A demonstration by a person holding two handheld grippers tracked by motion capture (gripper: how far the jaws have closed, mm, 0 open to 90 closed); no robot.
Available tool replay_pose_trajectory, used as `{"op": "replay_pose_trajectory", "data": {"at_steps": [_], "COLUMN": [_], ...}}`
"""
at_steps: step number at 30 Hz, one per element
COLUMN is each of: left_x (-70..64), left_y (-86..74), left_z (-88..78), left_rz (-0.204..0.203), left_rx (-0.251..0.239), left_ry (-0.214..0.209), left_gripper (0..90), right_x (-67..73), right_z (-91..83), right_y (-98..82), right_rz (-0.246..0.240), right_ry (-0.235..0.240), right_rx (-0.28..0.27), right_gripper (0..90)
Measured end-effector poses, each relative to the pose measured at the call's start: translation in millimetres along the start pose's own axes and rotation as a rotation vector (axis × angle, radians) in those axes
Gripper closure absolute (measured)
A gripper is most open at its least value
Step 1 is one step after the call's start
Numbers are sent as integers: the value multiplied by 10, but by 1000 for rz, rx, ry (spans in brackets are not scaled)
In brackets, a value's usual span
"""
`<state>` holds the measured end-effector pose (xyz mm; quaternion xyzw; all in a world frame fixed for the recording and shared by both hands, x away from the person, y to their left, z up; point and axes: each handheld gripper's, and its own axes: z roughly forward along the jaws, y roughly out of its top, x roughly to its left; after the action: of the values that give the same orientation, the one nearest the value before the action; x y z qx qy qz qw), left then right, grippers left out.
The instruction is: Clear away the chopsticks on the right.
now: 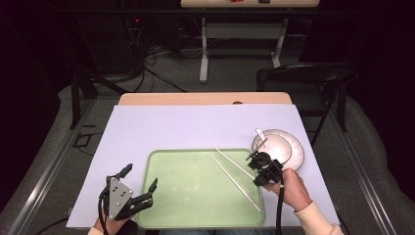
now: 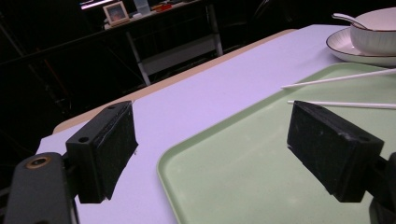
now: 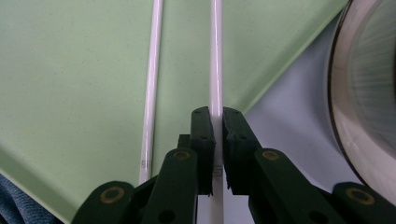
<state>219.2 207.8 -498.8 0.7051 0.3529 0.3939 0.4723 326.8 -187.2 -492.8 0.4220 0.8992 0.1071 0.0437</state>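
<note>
A light green tray lies on the table's front half with two white chopsticks on it. My right gripper is shut on the near end of the far chopstick, close to the tray's right rim. In the right gripper view its jaws pinch that chopstick, and the other chopstick lies free to its left. My left gripper stands open over the tray's left front corner, with nothing between its jaws.
A white bowl with a spoon sits on a plate just right of the tray. A lavender mat covers the table. Behind the table stand a folding chair and another table's legs.
</note>
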Motion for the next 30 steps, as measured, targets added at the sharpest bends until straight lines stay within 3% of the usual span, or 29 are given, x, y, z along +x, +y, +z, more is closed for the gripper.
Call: {"op": "replay_pose_trajectory", "data": {"at_steps": [17, 21, 30], "left_x": [-2, -4, 0], "left_y": [0, 0, -1], "left_z": [0, 1, -3], "left_rz": [0, 3, 3], "left_rx": [0, 0, -2], "left_ry": [-1, -1, -1], "left_gripper": [154, 154, 153], "right_x": [119, 141, 147], "right_z": [252, 311, 319], "right_y": [19, 43, 52], "right_rz": [17, 3, 5], "right_ry": [50, 59, 66], "right_rx": [41, 36, 39], "right_gripper": [833, 831, 790]}}
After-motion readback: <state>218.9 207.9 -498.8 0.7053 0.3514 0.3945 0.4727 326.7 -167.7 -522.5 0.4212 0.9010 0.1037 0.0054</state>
